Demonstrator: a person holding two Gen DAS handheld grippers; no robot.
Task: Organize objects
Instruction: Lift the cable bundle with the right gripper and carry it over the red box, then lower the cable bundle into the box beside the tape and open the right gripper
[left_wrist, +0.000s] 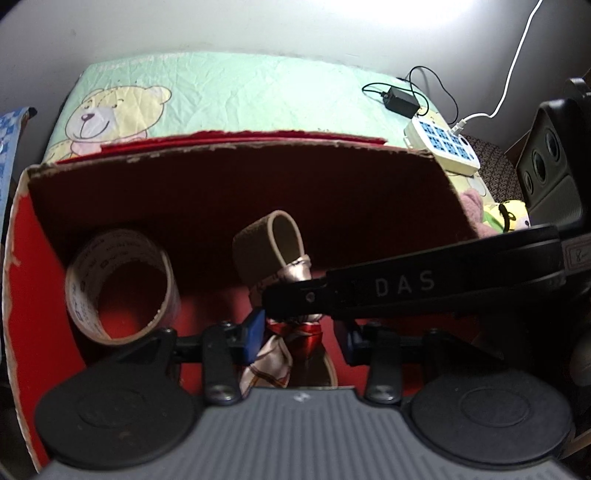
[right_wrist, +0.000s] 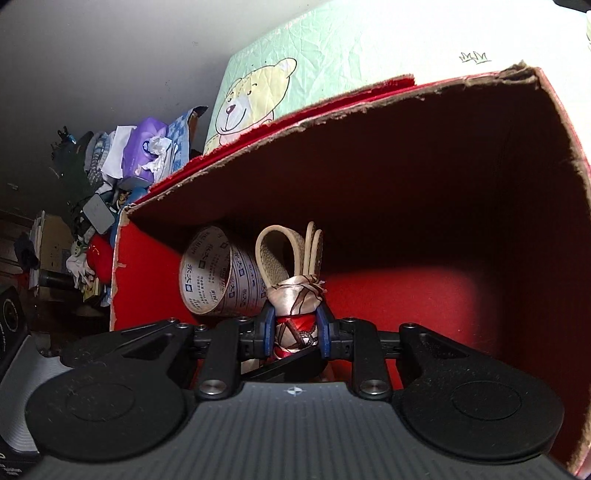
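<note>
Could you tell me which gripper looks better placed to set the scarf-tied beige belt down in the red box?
Right. The right gripper is shut on the scarf-tied beige belt inside the red cardboard box; the left gripper is open around it.

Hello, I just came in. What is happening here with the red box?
A person is putting things into a red cardboard box. The right hand-held gripper is shut on a scarf-wrapped bundle with beige loops, holding it inside the box. The left hand-held gripper is open around the lower part of the same bundle. A roll of printed tape already lies in the box, to the left of the bundle. A power strip sits outside on the teddy-bear cloth.
</note>
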